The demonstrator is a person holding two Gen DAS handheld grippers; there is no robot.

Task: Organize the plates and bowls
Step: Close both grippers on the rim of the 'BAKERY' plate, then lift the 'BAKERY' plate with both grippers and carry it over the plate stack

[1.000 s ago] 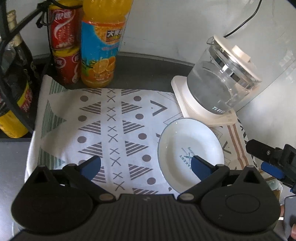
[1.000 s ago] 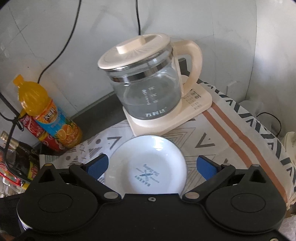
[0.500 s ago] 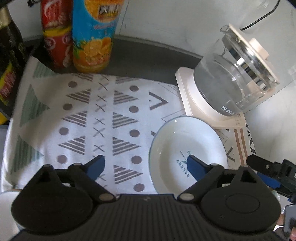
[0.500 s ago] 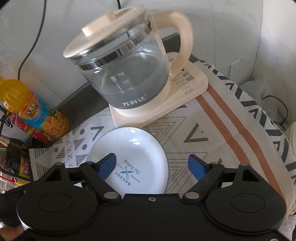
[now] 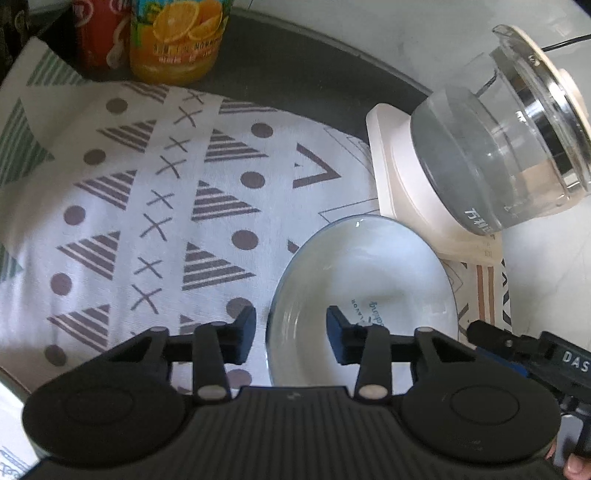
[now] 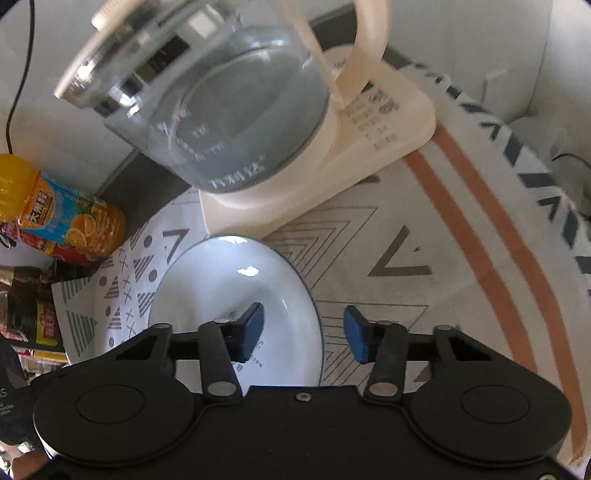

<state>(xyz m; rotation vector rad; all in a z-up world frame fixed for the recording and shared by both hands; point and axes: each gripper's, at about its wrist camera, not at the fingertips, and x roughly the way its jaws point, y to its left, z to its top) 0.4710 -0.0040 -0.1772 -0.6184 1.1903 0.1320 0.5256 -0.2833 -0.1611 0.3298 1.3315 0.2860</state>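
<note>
A white plate with a thin dark rim and printed lettering lies flat on a patterned cloth in front of a kettle base; it also shows in the right wrist view. My left gripper is open, its jaws straddling the plate's left rim, one finger outside and one over the plate. My right gripper is open and straddles the plate's right rim the same way. Whether any finger touches the plate I cannot tell. The right gripper's tip also shows in the left wrist view.
A glass kettle stands on a cream base just behind the plate. An orange juice bottle and red cans stand at the back left. The patterned cloth covers the counter. A wall rises behind.
Both grippers have moved down and forward to the plate and narrowed their jaws, going from wide open to straddling its left and right rims. The plate has not moved.
</note>
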